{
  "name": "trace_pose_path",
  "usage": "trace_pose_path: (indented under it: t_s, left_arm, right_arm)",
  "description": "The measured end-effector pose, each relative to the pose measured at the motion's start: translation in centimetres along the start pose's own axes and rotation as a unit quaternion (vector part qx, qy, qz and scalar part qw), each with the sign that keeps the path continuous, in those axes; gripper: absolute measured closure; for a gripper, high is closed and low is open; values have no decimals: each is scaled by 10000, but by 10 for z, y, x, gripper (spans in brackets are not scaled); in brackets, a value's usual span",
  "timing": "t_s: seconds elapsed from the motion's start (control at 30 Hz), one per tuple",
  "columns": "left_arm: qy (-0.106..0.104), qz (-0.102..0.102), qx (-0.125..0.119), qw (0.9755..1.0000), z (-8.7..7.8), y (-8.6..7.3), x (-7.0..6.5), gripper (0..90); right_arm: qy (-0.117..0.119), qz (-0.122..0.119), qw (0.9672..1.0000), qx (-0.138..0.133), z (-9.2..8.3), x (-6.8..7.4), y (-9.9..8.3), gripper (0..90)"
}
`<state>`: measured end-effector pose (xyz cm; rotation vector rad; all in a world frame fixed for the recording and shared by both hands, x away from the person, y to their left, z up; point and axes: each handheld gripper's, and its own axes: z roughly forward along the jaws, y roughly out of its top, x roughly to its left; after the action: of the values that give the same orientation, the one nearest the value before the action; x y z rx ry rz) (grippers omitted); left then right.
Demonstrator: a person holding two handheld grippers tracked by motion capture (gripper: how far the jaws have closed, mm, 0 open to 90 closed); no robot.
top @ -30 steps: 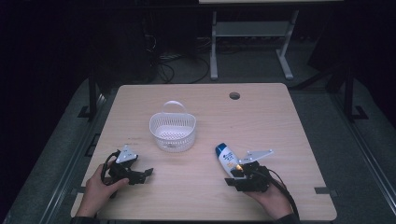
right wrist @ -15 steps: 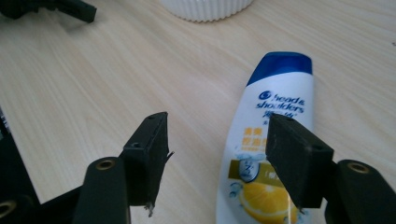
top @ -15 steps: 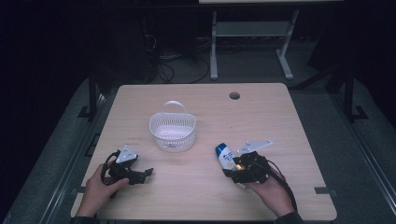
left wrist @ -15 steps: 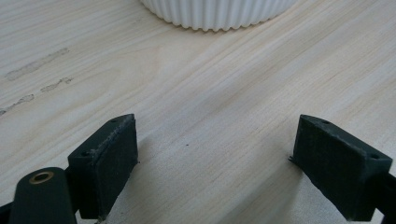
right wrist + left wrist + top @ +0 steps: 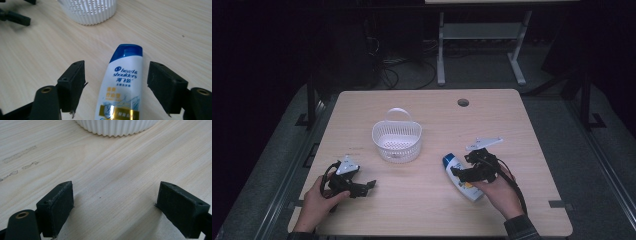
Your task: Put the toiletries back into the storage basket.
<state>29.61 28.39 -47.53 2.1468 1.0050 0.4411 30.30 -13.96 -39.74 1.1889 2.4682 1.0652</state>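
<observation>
Right gripper (image 5: 116, 82) has its jaws spread to either side of the shampoo bottle (image 5: 122, 85), pads clear of the plastic with a gap on both sides; they have just been opening, so nothing is gripped. The bottle lies flat on the wooden table (image 5: 532, 135), right of centre and near the person's edge, blue cap pointing toward the white basket (image 5: 396, 141) farther off to the left.

Left gripper (image 5: 116, 207) sits low over bare wood at the near left, jaws wide apart with nothing between them, the basket's ribbed wall just beyond.

Risks, as I judge them:
- The bottle is smooth glossy plastic, flattened oval in section and tapering toward the cap. If the pads close on the narrowing upper half, it could squirt forward out of the grip.
- It lies on its broad face, so a clamp across the curved edges could make it roll or pivot on the slick laminate.
- The basket is thin, light plastic (slotted walls, fluted sides, slim hoop handle). A bottle dropped against the rim or handle could tip it or shove it away, since nothing steadies it.
- The bottle looks longer than the basket is deep, so it may lean out over the rim.

The table is pale wood-grain with a cable hole at the far edge; the pads are matte black blocks.
</observation>
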Motion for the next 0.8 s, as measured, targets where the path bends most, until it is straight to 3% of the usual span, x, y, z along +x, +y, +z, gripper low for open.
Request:
trace_pose_path:
  t_s: [0.43,0.8]
  left_arm:
    - [4,12,6,10000,0,0,0,131]
    - [-2,4,18,10000,0,0,0,131]
  right_arm:
    - [-352,28,9991,243,31,-6,23,244]
    - [-404,112,9966,707,62,-8,21,243]
